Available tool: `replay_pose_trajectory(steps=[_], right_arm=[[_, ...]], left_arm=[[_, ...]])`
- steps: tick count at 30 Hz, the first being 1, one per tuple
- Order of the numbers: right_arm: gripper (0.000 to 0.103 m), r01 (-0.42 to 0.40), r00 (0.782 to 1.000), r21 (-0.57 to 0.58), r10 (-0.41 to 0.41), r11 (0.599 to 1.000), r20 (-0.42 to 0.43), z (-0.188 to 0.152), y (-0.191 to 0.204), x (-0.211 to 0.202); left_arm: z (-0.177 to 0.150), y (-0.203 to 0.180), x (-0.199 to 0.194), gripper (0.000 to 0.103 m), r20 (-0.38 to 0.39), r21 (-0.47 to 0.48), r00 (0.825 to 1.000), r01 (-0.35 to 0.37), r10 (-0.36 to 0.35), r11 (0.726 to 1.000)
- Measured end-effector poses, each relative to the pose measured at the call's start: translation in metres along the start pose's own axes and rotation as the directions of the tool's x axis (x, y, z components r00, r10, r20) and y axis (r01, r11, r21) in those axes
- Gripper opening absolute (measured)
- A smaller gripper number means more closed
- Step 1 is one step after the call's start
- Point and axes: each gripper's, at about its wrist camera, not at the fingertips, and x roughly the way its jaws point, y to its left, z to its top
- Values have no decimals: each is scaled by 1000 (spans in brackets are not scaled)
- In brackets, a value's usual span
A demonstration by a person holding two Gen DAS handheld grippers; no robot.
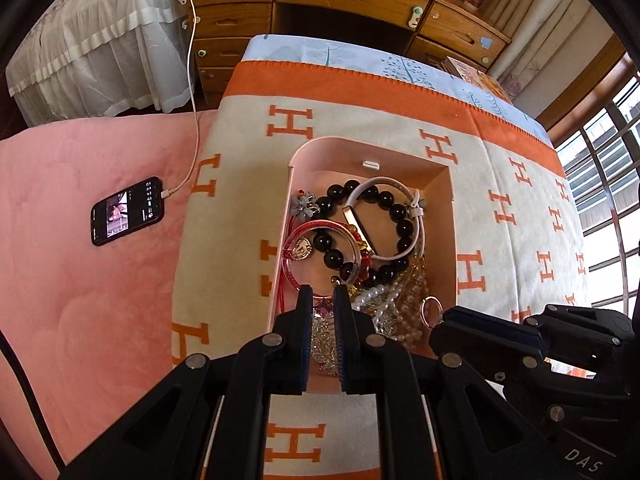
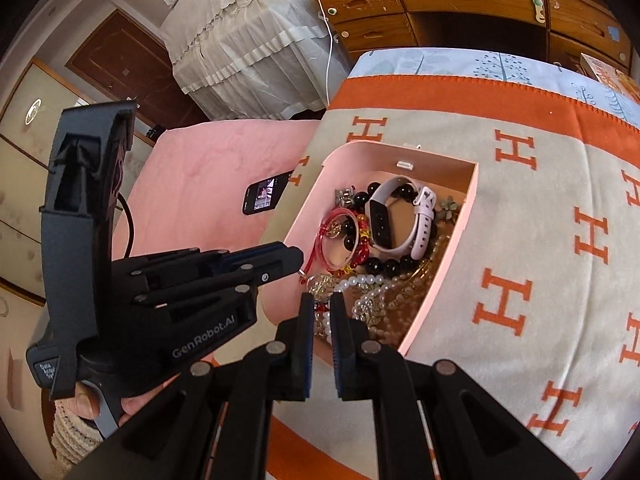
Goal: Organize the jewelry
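An open pink box (image 1: 454, 216) (image 2: 448, 264) sits on an H-patterned blanket and holds a tangle of jewelry. In it are a black bead bracelet (image 1: 404, 226) (image 2: 392, 266), a white fitness band (image 1: 384, 182) (image 2: 380, 216), a pink bangle (image 1: 296, 240) (image 2: 320, 240) and pearl strands (image 1: 376, 294) (image 2: 360, 280). My left gripper (image 1: 323, 292) (image 2: 298, 258) hovers over the box's near left end, jaws nearly together, nothing visibly clamped. My right gripper (image 2: 322, 300) (image 1: 440, 324) hangs over the near end by the pearls, also shut. A silver ring (image 1: 423, 311) lies beside its tip.
The orange-and-cream blanket (image 1: 500, 264) (image 2: 540, 240) covers the table around the box. A phone (image 1: 127, 211) (image 2: 262, 196) on a charging cable lies on pink bedding (image 1: 80, 280) to the left. A wooden dresser (image 1: 340, 0) stands behind.
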Motion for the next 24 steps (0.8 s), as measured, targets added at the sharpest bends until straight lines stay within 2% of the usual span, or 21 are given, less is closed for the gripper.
replay_pose_trajectory(steps=[9,17,21,24], right_arm=[[9,-36,999,29,35,999,4,26,1,25],[9,-54,998,63,57,997,-36,28,-10,38],[9,-38,999,61,39,997,-19,21,-18,30],[9,16,1000,38,-16,999,6,10,-22,16]], left_arm=[[3,14,12,8,-18,-36,1000,-8,7,999],[0,13,9,18,-20,-28,1000,-2,1,1000],[-3,7,5,19,-8,-12,1000,-18,18,1000],[-7,1,-1,22,6,4,1000,-26,26,1000]])
